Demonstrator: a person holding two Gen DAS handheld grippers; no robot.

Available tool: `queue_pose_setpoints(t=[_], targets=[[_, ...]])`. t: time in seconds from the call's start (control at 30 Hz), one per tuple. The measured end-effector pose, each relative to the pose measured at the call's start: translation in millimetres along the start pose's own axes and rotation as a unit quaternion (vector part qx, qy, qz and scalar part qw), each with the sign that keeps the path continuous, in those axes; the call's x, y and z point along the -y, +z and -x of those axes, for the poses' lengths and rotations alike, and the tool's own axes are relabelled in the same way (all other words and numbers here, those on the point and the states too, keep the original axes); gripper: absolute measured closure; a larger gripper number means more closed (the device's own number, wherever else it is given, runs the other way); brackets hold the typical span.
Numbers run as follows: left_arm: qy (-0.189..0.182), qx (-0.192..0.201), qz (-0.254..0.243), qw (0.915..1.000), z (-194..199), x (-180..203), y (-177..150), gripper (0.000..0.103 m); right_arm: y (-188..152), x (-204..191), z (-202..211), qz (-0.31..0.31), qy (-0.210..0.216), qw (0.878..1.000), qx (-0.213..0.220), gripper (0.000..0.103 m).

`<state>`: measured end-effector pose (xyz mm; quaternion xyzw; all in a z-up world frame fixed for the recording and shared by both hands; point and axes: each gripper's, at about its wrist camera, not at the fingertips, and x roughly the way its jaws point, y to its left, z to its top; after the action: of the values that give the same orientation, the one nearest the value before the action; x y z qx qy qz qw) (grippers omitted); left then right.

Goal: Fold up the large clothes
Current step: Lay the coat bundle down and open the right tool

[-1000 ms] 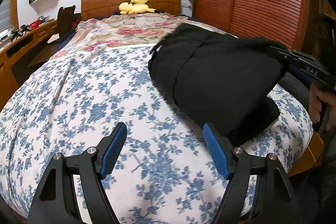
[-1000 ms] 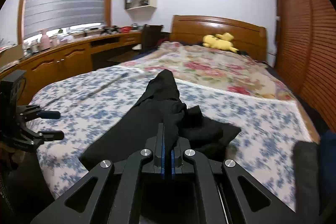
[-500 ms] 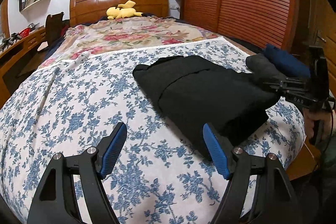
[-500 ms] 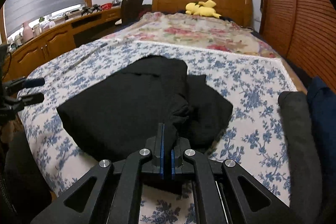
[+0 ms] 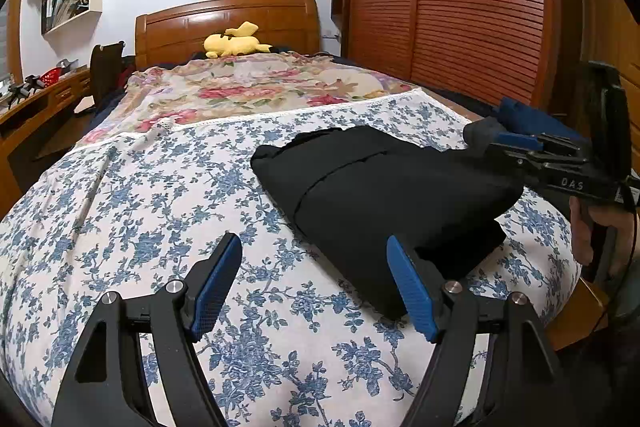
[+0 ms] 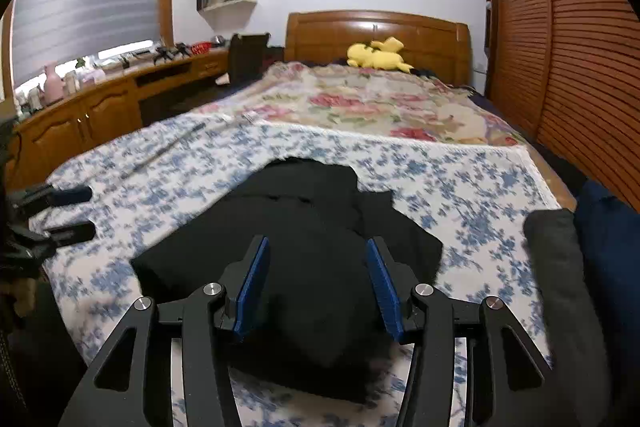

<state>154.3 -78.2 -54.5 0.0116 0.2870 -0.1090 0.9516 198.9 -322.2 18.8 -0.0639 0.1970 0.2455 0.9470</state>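
The folded black fabric garment (image 6: 304, 259) is lying on the blue-flowered white bedspread (image 5: 160, 195) near the bed's foot corner, apparently just set down. The right gripper (image 6: 316, 283) is opening its jaws over it, pads clear of the cloth. The left gripper (image 5: 312, 283) is hovering wide apart and empty beside its near edge. Folded grey and navy clothes (image 6: 576, 267) are crowding the right; open bedspread is lying leftward.
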Motion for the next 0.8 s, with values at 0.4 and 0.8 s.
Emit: queue_pose_setpoints(t=[0.4, 0.8], targets=[[0.011, 0.008, -0.003, 0.9999, 6, -9, -6, 0.027, -13, -37, -31, 0.012, 0.085, 0.996, -0.031, 0.051], [0.024, -0.002, 0.002, 0.9997, 3, -20, -10, 0.027, -24, -47, -80, 0.001, 0.117, 0.983, -0.142, 0.061]])
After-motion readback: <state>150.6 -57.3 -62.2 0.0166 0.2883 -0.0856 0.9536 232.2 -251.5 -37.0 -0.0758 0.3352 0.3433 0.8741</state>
